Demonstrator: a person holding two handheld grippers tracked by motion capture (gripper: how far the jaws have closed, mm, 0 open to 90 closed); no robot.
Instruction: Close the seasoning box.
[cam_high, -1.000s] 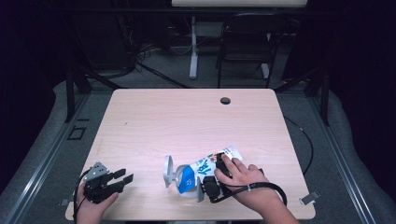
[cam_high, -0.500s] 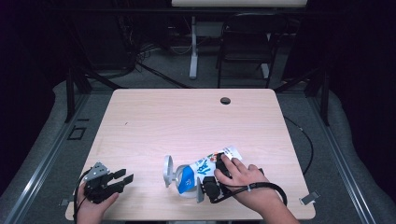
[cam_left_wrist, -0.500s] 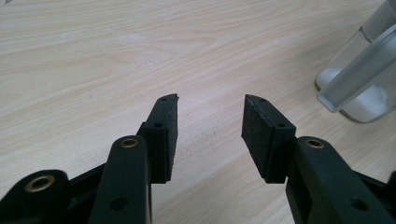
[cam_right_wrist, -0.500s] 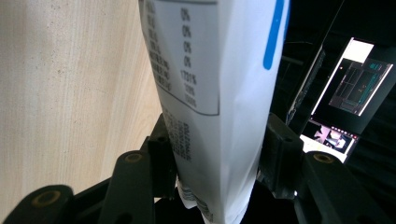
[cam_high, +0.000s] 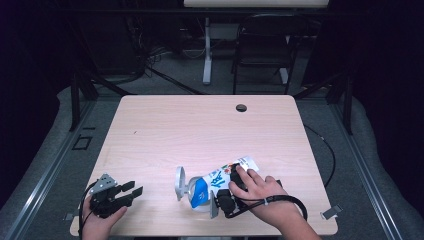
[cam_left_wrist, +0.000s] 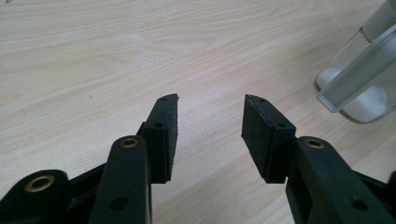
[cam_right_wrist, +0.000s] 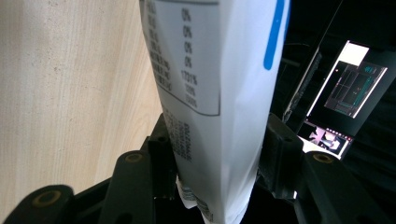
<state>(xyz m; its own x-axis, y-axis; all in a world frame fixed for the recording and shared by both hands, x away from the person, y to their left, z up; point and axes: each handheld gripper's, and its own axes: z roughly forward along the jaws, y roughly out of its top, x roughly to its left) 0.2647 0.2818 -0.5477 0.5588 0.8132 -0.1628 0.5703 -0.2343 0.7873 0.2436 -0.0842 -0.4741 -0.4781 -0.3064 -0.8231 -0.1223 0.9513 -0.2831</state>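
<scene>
A white and blue pouch (cam_high: 216, 179) lies tilted near the table's front edge, its lower end against a clear container (cam_high: 180, 184). My right gripper (cam_high: 220, 196) is shut on the pouch, and the person's hand covers the gripper's body. In the right gripper view the printed pouch (cam_right_wrist: 210, 84) sits pinched between both pads. My left gripper (cam_high: 132, 190) rests at the front left corner, open, with bare wood between its fingers. In the left gripper view that gripper (cam_left_wrist: 210, 105) points toward the clear container (cam_left_wrist: 369, 79), which holds something white.
The wooden table (cam_high: 200, 130) has a dark cable hole (cam_high: 241, 107) near its far edge. A chair (cam_high: 265, 50) and desk legs stand behind the table. A lit monitor (cam_right_wrist: 348, 93) glows off the table's side in the right gripper view.
</scene>
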